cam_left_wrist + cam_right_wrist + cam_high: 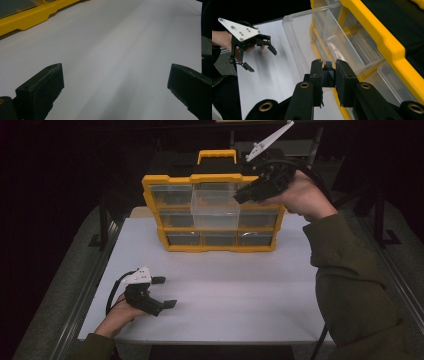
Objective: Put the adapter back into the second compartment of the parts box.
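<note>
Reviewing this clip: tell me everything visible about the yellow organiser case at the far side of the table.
The yellow organiser case stands upright on its edge at the far side of the white table, carry handle on top. Its frame looks like hard yellow plastic and holds three rows of clear plastic drawers. One clear drawer in the top middle is pulled out toward the person and looks empty. The right gripper is at the case's upper right, beside that drawer, jaws nearly together on a small dark piece.

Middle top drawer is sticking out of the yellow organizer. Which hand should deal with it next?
Right, most likely. The right gripper is already up at the pulled-out clear drawer of the yellow organizer, jaws nearly shut. The left gripper rests open, low on the white table, well short of it.
</note>
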Demonstrator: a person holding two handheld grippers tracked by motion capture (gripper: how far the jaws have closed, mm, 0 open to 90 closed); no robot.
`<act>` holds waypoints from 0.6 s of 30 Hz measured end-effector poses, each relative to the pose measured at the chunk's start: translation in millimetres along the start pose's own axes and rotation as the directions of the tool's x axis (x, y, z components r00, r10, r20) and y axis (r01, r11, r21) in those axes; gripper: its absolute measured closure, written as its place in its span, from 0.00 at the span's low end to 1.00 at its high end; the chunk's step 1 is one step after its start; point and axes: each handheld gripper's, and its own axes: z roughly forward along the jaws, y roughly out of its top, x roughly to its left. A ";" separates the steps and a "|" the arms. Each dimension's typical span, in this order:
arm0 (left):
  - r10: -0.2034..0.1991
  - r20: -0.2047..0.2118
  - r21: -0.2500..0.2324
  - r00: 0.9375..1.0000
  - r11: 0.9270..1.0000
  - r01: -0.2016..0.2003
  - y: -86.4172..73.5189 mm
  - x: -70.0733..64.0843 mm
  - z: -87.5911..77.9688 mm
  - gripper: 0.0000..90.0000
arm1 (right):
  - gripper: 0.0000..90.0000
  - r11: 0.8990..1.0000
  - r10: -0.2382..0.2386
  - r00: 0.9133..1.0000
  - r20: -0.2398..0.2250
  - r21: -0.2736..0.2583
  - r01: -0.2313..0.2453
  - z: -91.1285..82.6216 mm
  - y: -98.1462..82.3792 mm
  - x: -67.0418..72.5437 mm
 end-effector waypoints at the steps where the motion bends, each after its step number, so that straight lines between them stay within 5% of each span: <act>1: -0.001 0.000 -0.001 1.000 1.000 0.001 -0.1 0.0 -0.1 0.00 | 0.84 1.000 0.001 1.000 -0.002 0.001 -0.001 1.9 1.9 0.3; 7: 0.003 0.006 0.002 1.000 1.000 -0.003 -0.1 0.2 0.4 0.00 | 0.83 1.000 0.002 1.000 0.001 0.009 -0.002 16.3 9.7 -1.2; 10: 0.007 0.006 0.002 1.000 1.000 -0.007 -0.3 0.3 0.1 0.00 | 0.74 1.000 0.017 1.000 0.016 -0.007 -0.017 19.4 9.3 -3.0; 18: 0.007 0.006 0.005 1.000 1.000 -0.007 -0.6 0.2 0.2 0.00 | 0.69 0.998 0.049 0.998 0.026 -0.034 -0.048 7.2 -2.9 -5.1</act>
